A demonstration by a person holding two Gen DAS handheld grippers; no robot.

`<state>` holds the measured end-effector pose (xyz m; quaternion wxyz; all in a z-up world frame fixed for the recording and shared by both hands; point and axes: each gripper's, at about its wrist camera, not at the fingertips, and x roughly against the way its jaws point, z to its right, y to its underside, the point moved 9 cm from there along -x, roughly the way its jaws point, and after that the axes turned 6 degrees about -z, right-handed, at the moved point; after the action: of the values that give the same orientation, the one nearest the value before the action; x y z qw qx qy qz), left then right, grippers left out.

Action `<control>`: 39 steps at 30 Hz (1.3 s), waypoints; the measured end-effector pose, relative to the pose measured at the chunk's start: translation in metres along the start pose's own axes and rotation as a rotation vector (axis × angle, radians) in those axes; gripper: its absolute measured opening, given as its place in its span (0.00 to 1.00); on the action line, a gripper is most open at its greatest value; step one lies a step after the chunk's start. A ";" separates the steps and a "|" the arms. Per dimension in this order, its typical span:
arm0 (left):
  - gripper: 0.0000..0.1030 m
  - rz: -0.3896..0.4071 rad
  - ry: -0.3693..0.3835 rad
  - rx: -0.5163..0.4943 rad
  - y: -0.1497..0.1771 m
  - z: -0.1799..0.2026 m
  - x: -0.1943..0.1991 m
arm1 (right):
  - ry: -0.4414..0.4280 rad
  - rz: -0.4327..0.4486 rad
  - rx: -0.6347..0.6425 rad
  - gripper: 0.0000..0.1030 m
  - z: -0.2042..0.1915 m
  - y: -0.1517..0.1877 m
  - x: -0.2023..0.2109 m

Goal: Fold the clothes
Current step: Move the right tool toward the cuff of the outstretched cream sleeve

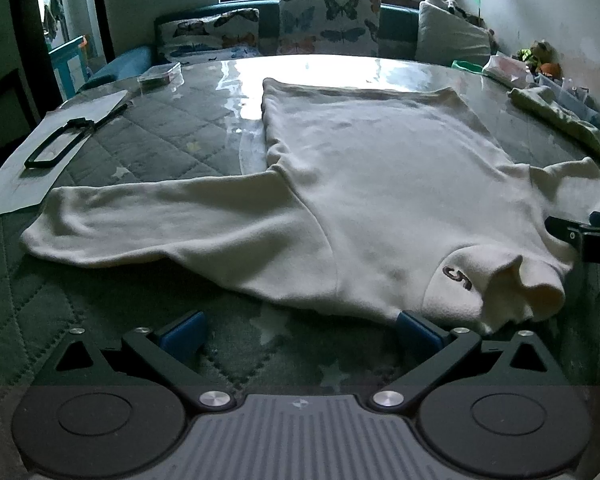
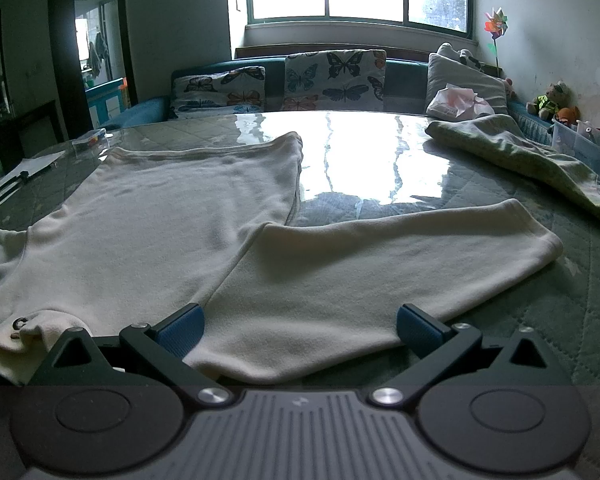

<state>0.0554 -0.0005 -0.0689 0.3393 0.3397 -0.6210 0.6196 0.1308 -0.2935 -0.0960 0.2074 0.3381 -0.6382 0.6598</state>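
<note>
We held both grippers, left gripper (image 1: 298, 330) and right gripper (image 2: 299, 326), jaws spread and empty, at the near edge of a cream turtleneck sweater (image 1: 380, 184) spread flat on the tabletop (image 1: 204, 128), sleeves outstretched. Folding well, we judged, meant pinching edges evenly, avoiding wrinkles.

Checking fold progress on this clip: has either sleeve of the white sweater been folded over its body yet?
No, the white sweater lies flat, its left sleeve and right sleeve both spread outward on the table.

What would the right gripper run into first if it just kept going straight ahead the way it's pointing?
Most likely the sweater's sleeve: the open right gripper points along the table with that sleeve's near edge already between its fingers, though its height above the cloth is unclear.
</note>
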 end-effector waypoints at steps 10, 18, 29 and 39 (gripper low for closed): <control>1.00 0.064 -0.001 -0.035 -0.007 0.007 0.017 | 0.005 0.004 -0.003 1.00 0.000 0.000 0.002; 0.99 0.155 0.029 -0.084 -0.027 0.020 0.031 | 0.007 0.021 0.013 1.00 0.000 -0.012 0.018; 0.78 0.163 0.123 -0.172 -0.045 0.072 0.015 | 0.048 -0.033 0.065 0.89 0.008 -0.012 0.010; 0.71 0.088 0.124 -0.247 -0.029 0.100 -0.014 | 0.046 -0.081 0.070 0.87 0.017 0.004 0.015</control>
<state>0.0872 -0.1010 -0.0659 0.3888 0.2291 -0.6846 0.5724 0.1212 -0.3134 -0.0892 0.2365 0.3554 -0.5957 0.6803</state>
